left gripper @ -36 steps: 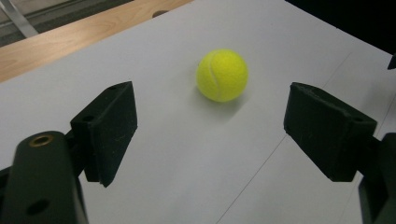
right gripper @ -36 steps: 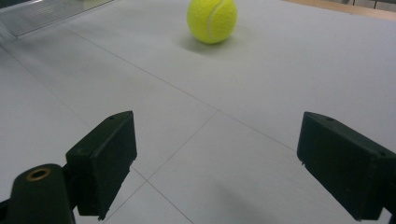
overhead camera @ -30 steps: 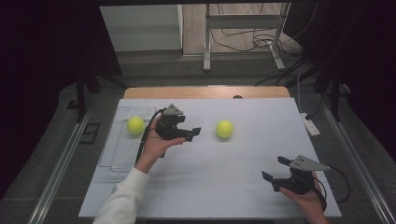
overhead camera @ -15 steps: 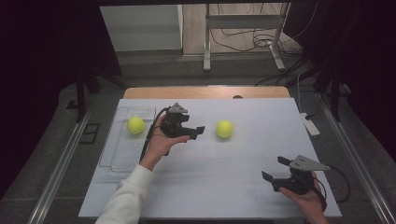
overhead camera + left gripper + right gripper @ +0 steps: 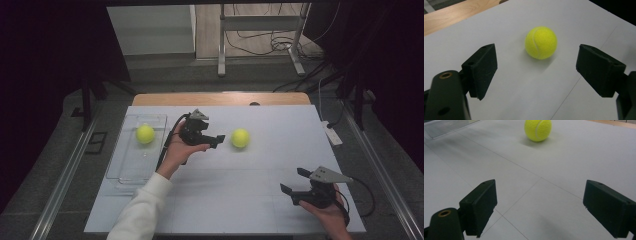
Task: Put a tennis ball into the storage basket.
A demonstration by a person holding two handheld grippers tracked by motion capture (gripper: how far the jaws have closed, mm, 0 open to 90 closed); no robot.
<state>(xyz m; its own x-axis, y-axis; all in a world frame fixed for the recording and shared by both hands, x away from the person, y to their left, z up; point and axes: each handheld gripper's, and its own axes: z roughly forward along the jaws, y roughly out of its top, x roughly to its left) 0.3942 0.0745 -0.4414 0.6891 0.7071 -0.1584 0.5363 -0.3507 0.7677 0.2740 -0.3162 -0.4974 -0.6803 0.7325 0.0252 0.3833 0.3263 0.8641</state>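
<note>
A yellow tennis ball [image 5: 240, 138] lies on the white table top [image 5: 240, 200], right of centre. My left gripper [image 5: 214, 133] is held just left of it, jaws pointing at it. In the left gripper view the ball [image 5: 541, 42] sits a short way beyond the left gripper [image 5: 537, 71], which is open with nothing between its pads. A second tennis ball [image 5: 145, 133] rests in a clear tray [image 5: 131, 170] at the left. My right gripper [image 5: 294, 180] stands open near the front right. In its own view the right gripper [image 5: 541, 205] faces the ball [image 5: 538, 129] from far off.
A wooden table edge [image 5: 220, 99] runs along the back of the white top. A white power strip [image 5: 331, 132] lies off the right side. The corner of the tray [image 5: 446, 126] is at the upper left of the right gripper view.
My left gripper has moved to the right, closer to the ball on the table top. The right gripper and both balls have stayed where they were.
</note>
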